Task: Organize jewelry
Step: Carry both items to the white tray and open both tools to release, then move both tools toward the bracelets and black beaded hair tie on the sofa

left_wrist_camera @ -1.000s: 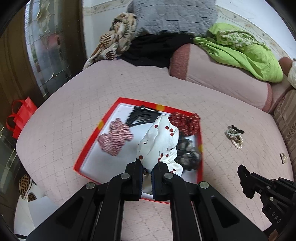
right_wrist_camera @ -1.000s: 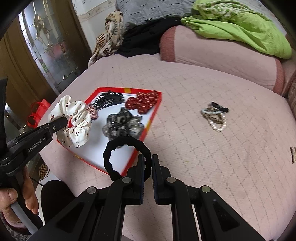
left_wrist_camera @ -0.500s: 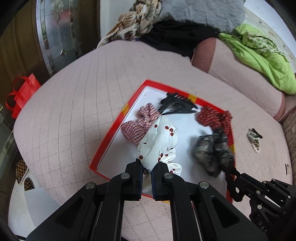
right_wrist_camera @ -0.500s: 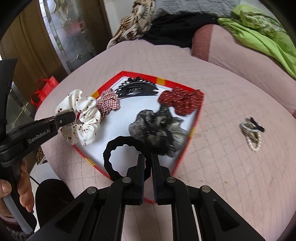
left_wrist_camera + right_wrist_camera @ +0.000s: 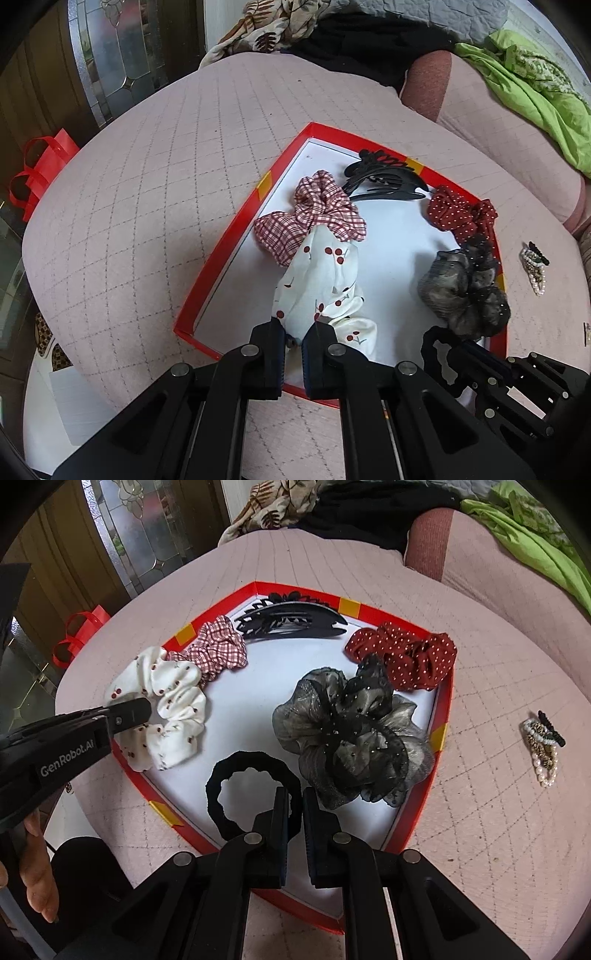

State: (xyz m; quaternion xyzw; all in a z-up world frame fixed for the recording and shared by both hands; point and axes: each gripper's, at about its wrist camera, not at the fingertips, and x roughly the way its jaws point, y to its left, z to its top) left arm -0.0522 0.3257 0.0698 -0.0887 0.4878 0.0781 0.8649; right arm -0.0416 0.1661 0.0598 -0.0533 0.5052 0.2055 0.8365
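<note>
A red-rimmed white tray lies on a pink quilted cushion. My left gripper is shut on a white cherry-print scrunchie, which hangs over the tray's near left part beside a red gingham scrunchie. My right gripper is shut on a black scrunchie low over the tray's front. A black claw clip, a red dotted scrunchie and a grey-black organza scrunchie lie in the tray.
Pearl and leopard hair ties with a black clip lie on the cushion right of the tray. A green cloth drapes the backrest. A red bag stands on the floor at left. A person's hand holds the left gripper's handle.
Both grippers have come down and in over the tray, each still holding its scrunchie. The tray now looks larger in both views.
</note>
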